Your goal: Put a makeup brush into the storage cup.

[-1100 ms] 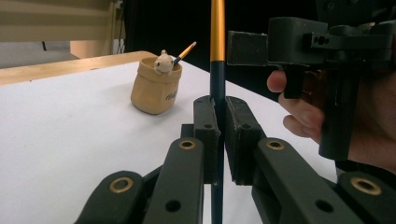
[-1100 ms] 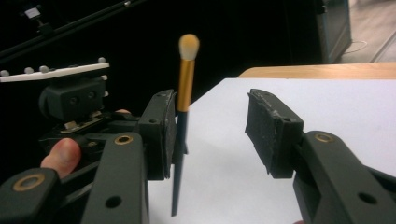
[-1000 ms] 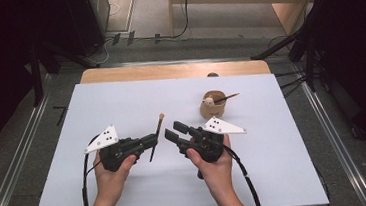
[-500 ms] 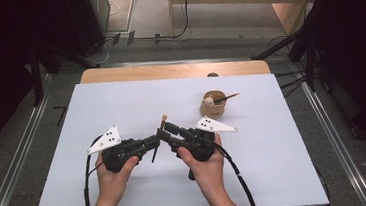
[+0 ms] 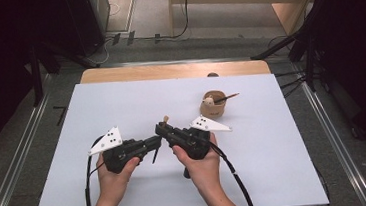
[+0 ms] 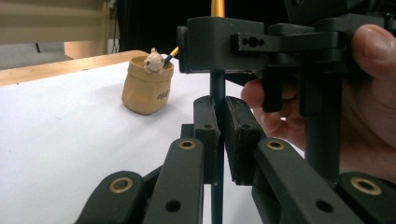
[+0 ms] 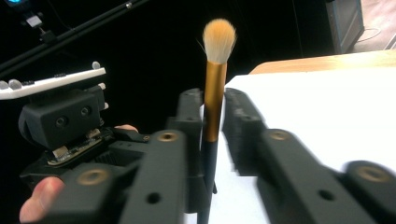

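Fingers of the left gripper (image 6: 219,135) are clamped on the dark handle of a makeup brush (image 7: 215,93), held upright above the white surface (image 5: 286,159). Fingers of the right gripper (image 7: 212,116) have just been closing and now pinch its gold collar. A small tan pot (image 5: 213,105) stands well apart.

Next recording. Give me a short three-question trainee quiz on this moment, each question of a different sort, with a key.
1. True or false: both grippers have their jaws closed on the makeup brush.
2. Which way do the bristles point? A up, B down, C flat on the table.
3. What sticks up over the rim of the small tan holder beside its second brush?

Key: 1 true: left gripper clamps the dark handle, right gripper higher up. 2 A. 3 A little animal figure.
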`<state>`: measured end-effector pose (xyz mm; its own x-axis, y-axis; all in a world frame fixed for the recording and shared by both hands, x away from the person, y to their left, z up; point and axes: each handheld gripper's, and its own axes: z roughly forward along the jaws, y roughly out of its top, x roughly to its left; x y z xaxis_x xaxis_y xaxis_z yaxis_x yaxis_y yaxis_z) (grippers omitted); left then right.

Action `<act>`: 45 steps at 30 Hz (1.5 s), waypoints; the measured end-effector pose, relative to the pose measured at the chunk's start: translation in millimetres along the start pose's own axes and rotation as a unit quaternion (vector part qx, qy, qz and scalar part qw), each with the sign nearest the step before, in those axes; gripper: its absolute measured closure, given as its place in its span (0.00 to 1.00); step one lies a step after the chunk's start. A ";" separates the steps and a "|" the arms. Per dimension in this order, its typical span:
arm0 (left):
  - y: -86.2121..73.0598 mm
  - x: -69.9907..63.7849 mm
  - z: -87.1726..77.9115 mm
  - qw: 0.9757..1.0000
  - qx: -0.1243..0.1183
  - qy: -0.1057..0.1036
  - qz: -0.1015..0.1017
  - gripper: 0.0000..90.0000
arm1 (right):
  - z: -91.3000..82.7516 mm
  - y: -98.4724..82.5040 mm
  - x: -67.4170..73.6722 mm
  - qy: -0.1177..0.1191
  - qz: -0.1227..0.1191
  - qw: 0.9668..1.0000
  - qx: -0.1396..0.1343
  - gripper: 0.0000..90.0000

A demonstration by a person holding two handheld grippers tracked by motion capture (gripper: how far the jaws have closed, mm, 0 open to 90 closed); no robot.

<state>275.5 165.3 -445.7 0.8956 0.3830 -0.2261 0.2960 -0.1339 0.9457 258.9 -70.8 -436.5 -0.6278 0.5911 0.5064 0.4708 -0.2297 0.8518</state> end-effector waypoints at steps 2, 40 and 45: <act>-0.2 0.3 0.6 1.000 -0.001 -0.002 -0.002 0.94 | -0.4 0.1 0.8 -0.002 -0.001 1.000 0.002 0.94; -24.8 29.1 -77.2 0.991 -0.018 0.131 -0.010 0.00 | -34.9 24.9 -24.0 -0.084 -0.091 0.991 -0.050 0.94; -29.2 31.6 -88.0 0.990 -0.018 0.139 -0.012 0.00 | -40.8 30.4 -28.8 -0.095 -0.100 0.989 -0.056 0.94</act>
<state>265.9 261.8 -459.9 0.7605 0.6238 -0.1805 0.3000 -0.0909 0.9496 266.0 -126.3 -419.7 -0.5682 0.7660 0.3007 0.2704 -0.1713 0.9474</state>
